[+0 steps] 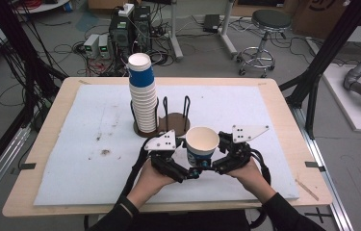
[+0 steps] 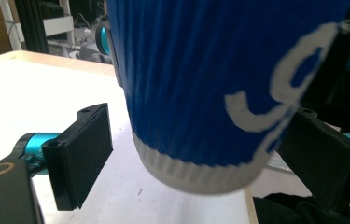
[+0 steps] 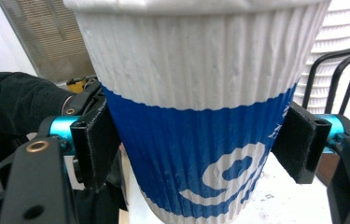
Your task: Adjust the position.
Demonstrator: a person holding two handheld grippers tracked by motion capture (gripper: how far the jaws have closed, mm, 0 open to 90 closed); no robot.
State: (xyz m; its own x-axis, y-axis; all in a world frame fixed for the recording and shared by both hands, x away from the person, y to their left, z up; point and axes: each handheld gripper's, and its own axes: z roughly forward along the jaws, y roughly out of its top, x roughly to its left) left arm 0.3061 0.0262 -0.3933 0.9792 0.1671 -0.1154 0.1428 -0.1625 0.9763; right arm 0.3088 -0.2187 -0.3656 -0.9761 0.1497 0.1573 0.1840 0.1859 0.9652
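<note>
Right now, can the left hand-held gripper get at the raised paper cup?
Probably yes: the cup sits between the open jaws of the left hand-held gripper, unobstructed, while the right hand-held gripper grips it.

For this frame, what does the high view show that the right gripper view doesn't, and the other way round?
High view: the empty white inside of the ribbed blue-and-white paper cup, the white mat on the wooden table, and the black round stool beyond it. Right gripper view: close up, the right gripper's black pads pressing the cup's blue band on either side, and its white logo. Both: that cup, the tall stack of paper cups and the black wire holder.
</note>
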